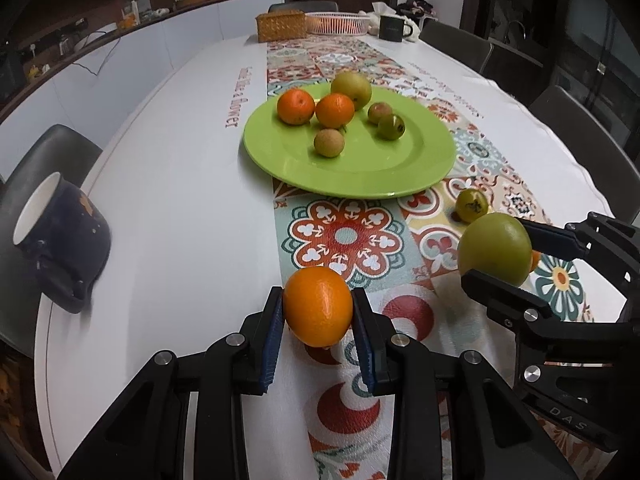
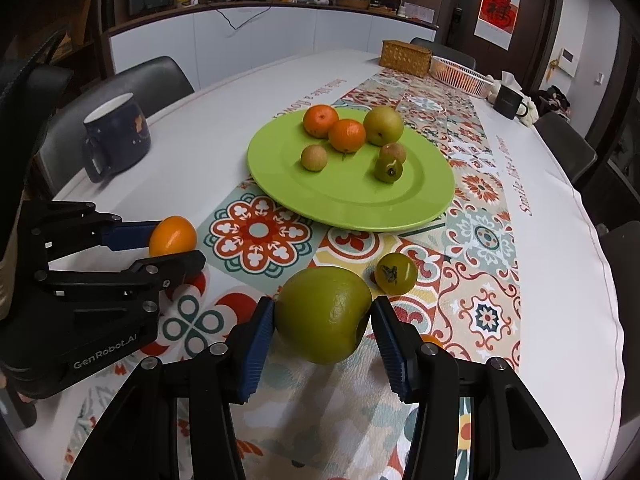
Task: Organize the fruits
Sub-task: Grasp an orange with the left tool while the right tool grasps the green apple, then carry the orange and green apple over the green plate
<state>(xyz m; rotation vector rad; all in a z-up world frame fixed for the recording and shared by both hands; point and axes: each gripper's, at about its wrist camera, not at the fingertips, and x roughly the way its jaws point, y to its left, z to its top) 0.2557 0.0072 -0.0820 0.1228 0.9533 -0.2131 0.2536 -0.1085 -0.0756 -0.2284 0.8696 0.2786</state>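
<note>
Left gripper (image 1: 318,312) clamps the orange (image 1: 318,306), right gripper (image 2: 323,320) seemingly pinches the green apple (image 2: 323,314); either could roll free before the green plate (image 2: 420,204) at twelve o'clock.

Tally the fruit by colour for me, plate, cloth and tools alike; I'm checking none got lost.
Orange: 3, two on the green plate, one in the left tool.
Green or green-brown: 6, four on the plate, one on the cloth, one in the right tool.
Total: 9
</note>
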